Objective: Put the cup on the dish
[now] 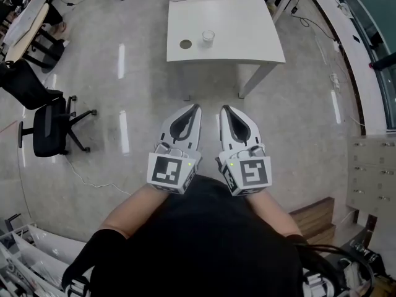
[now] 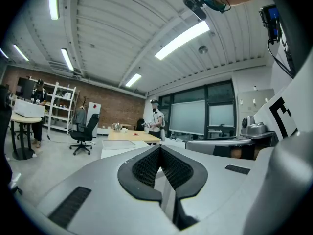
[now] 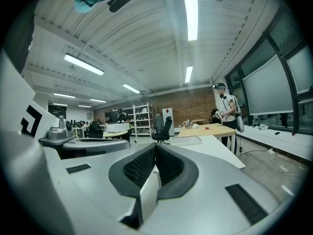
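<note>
Together at waist height, left gripper (image 1: 195, 109) and right gripper (image 1: 224, 109), jaws closed, empty, pointing toward table (image 1: 247, 36)

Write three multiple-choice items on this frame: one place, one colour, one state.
1. Where is the cup?
A. On the dish
B. On the table, beside the dish and apart from it
C. In the right gripper

2. What colour is the table?
A. Black
B. White
C. Red

3. How do the right gripper's jaws stand?
A. Together, nothing between them
B. Wide apart
C. Closed on the cup

Key:
1 B: the head view shows the cup standing on the table to the right of the dish, with a gap between them.
2 B: the tabletop is plain white.
3 A: the right gripper view shows the jaws meeting at their tips with nothing held.
</note>
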Tool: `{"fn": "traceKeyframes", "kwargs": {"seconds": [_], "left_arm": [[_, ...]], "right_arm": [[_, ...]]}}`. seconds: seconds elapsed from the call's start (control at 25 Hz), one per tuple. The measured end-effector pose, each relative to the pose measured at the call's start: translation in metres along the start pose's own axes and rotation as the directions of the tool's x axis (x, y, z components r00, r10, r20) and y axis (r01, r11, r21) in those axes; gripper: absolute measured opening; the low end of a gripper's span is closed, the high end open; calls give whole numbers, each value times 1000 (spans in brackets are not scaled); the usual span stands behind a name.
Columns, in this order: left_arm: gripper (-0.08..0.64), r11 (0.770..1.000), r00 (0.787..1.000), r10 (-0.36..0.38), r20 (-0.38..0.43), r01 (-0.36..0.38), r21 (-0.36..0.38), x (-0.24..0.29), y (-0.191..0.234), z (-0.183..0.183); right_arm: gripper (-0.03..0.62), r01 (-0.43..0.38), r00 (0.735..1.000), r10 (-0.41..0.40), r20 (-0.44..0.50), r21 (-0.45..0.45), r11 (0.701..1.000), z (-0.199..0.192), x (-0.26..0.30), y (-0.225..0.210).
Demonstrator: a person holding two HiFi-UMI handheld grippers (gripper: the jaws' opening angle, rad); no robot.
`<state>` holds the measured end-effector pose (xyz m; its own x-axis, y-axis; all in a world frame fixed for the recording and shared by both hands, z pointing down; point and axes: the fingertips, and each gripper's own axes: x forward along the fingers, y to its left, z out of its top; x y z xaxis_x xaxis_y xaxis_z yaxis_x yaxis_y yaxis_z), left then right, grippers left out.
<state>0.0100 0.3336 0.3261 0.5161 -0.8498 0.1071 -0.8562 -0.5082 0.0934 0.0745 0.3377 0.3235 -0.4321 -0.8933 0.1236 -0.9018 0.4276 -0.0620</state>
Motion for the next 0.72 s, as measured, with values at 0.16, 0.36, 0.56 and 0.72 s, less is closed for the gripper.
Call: {"fn": "traceKeyframes", "kwargs": {"seconds": [0.16, 0.36, 0.56, 0.72], "left_arm": [[6, 999, 999, -32, 10, 32, 0, 20, 29, 4], [5, 998, 998, -57, 11, 57, -4, 48, 60, 9], [5, 998, 998, -68, 12, 68, 2, 67, 94, 18], [5, 997, 996, -82, 23, 82, 3, 78, 116, 21]], "right_arm": [[12, 19, 1000, -19, -6, -3, 1000, 7, 37, 0], [12, 45, 999, -45, -8, -9, 999, 12, 76, -6], [12, 67, 998, -66, 15, -18, 998, 22, 113, -4], [12, 77, 997, -76, 23, -23, 997, 25, 135, 2]]}}
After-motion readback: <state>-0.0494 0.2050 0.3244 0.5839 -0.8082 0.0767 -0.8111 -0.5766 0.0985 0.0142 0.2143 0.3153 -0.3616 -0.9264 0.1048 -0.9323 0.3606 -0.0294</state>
